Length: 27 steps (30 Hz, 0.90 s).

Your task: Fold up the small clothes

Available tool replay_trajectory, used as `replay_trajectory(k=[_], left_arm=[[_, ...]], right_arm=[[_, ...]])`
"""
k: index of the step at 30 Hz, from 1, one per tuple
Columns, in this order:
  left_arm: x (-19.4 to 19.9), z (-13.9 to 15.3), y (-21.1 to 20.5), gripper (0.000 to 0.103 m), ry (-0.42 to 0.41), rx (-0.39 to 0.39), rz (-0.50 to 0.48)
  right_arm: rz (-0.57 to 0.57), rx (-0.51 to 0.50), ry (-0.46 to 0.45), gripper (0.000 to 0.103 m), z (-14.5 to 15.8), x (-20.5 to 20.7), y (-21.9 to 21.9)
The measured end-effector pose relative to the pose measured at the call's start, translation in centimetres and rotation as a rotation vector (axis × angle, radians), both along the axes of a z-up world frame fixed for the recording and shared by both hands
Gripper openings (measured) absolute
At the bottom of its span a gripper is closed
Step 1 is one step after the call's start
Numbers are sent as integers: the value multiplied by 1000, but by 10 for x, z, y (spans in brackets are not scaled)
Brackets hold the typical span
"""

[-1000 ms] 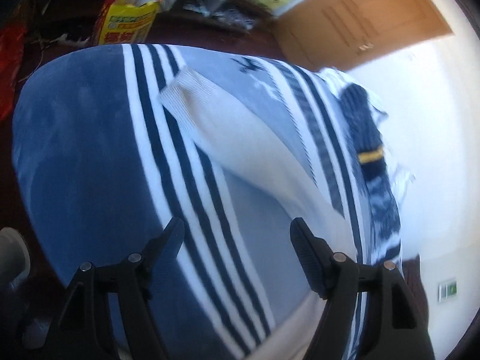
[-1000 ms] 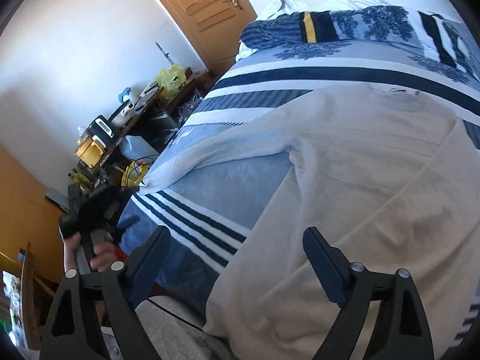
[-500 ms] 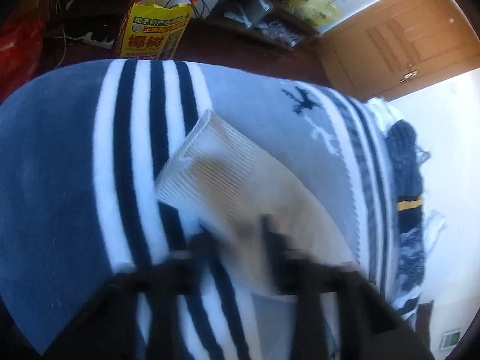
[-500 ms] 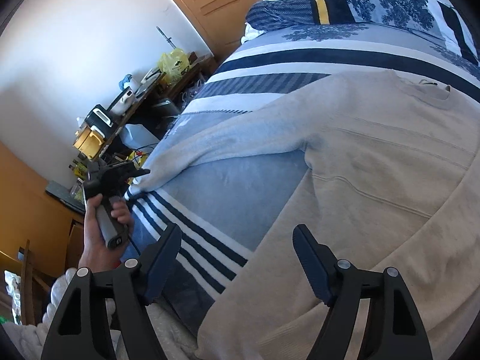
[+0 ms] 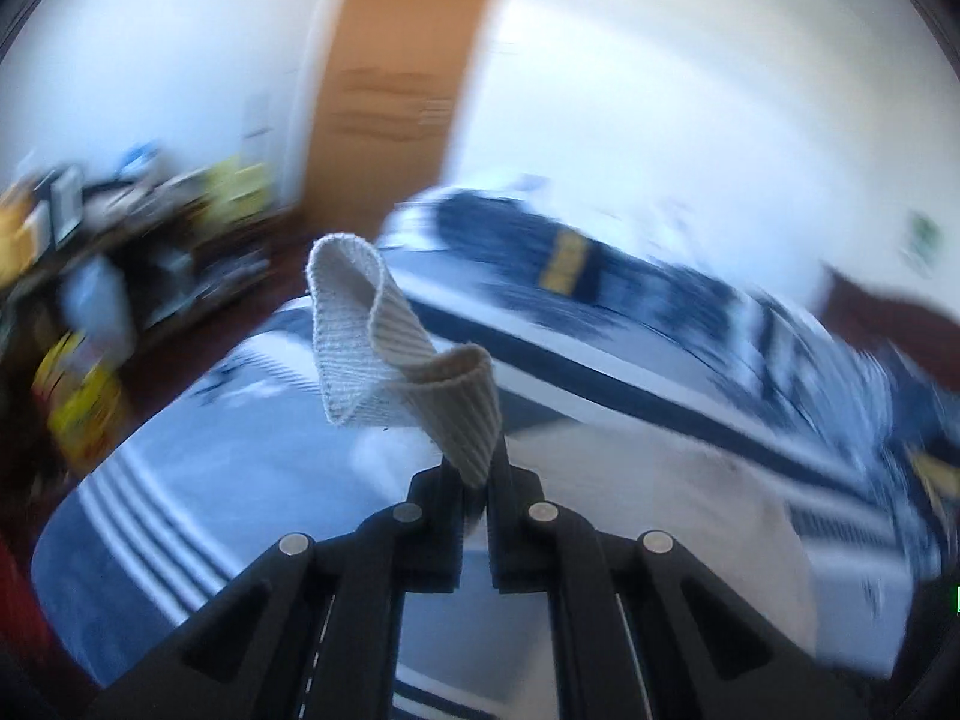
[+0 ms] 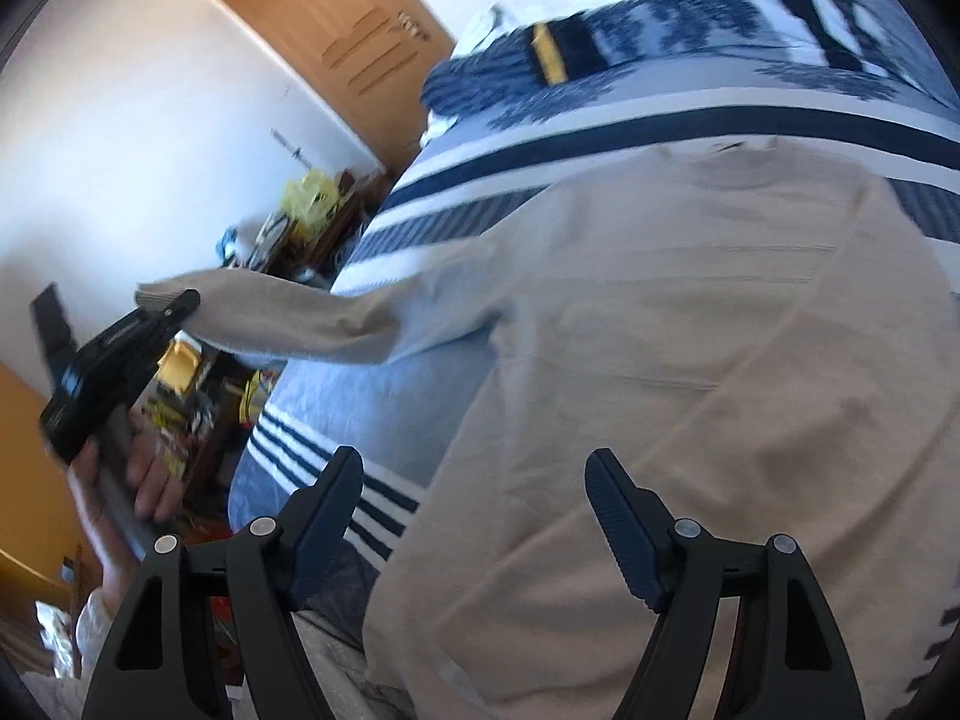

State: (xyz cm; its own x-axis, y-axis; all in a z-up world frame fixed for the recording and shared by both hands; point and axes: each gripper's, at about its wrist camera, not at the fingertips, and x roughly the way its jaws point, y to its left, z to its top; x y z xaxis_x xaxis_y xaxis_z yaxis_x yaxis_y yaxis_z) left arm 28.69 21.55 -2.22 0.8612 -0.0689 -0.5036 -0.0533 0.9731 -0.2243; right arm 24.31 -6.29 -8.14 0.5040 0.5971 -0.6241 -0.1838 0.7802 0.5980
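A cream sweater lies flat on the striped blue and white bedspread. My left gripper is shut on the ribbed cuff of the sweater's left sleeve and holds it lifted off the bed. In the right wrist view the left gripper holds the sleeve stretched out to the left over the bed's edge. My right gripper is open and empty, hovering above the sweater's lower hem near the bed's front edge.
A folded dark blue blanket with a yellow band lies at the head of the bed. A cluttered desk with yellow bags stands left of the bed. A wooden door is behind it.
My left gripper closed on the sleeve cuff and lifted it up off the bed, swinging the view upward. The right gripper stayed open over the hem, shifting slightly.
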Motion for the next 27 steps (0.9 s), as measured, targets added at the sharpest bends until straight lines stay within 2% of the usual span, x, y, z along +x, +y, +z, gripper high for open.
replay_trajectory(k=[2,6,9,11,14,15,16,17,19,21,25,27], left_arm=[[-14,2,-44,5,-5,39,-116],[-41,-23,-131,5,15,132,-353],[-57,-66,-189,5,105,215,-490],[-64,-103,-218,6,202,255,-558],[-77,-144,-231,6,353,209,-652],[-87,-150,-235,12,376,217,-673],[-96,-153,-236,26,389,216,-691],[-103,-153,-234,32,398,204,-710],[-113,-148,-225,45,394,171,-717],[-113,-147,-203,51,399,105,-664],[-89,-156,-171,51,468,-43,-506],[-80,-157,-156,51,479,-111,-442]], right_arm=[[-33,19,-7,81,2,-6,-23],[-128,81,7,78,-4,-20,-80],[-167,75,20,77,-13,-29,-105],[-191,64,43,77,-25,-32,-118],[-173,113,106,77,-52,-33,-128],[-161,129,141,77,-63,-32,-130],[-163,135,168,77,-72,-32,-130],[-168,138,190,77,-80,-32,-129],[-160,158,225,77,-94,-32,-127],[-154,163,239,77,-101,-32,-123],[-103,145,249,77,-108,-33,-104],[-82,70,254,64,-110,-34,-93]])
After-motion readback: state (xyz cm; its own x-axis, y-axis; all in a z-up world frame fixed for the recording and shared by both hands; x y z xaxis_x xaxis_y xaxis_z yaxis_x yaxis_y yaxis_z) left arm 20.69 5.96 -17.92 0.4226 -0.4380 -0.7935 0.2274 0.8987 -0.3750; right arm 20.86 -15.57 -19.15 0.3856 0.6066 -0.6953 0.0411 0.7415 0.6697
